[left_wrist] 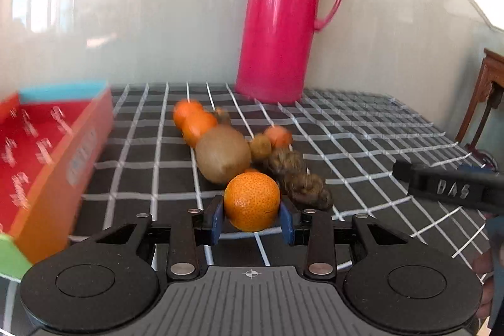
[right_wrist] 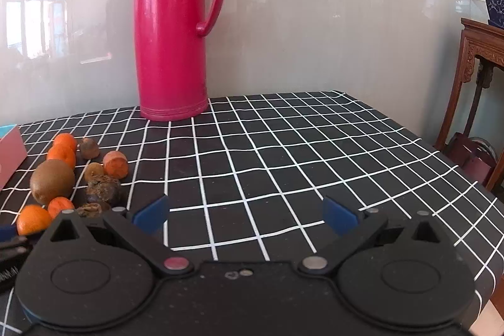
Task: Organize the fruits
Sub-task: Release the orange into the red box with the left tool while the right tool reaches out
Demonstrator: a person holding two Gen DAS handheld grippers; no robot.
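Observation:
My left gripper [left_wrist: 252, 214] is shut on a small tangerine [left_wrist: 252, 202], its blue pads pressing on both sides just above the checked tablecloth [left_wrist: 362, 147]. Behind it lies a cluster of fruit: a kiwi [left_wrist: 223, 158], more tangerines [left_wrist: 190, 118] and wrinkled brown fruits [left_wrist: 296, 175]. The right wrist view shows the same cluster at the left, with the kiwi [right_wrist: 52, 180] and the held tangerine [right_wrist: 33, 219]. My right gripper [right_wrist: 246, 213] stands open over bare cloth, with nothing between its fingers.
A red and orange open box [left_wrist: 47, 153] sits left of the fruit. A tall pink thermos [right_wrist: 171, 33] stands at the back against the wall. A carved wooden stand [right_wrist: 478, 84] is beyond the table's right edge.

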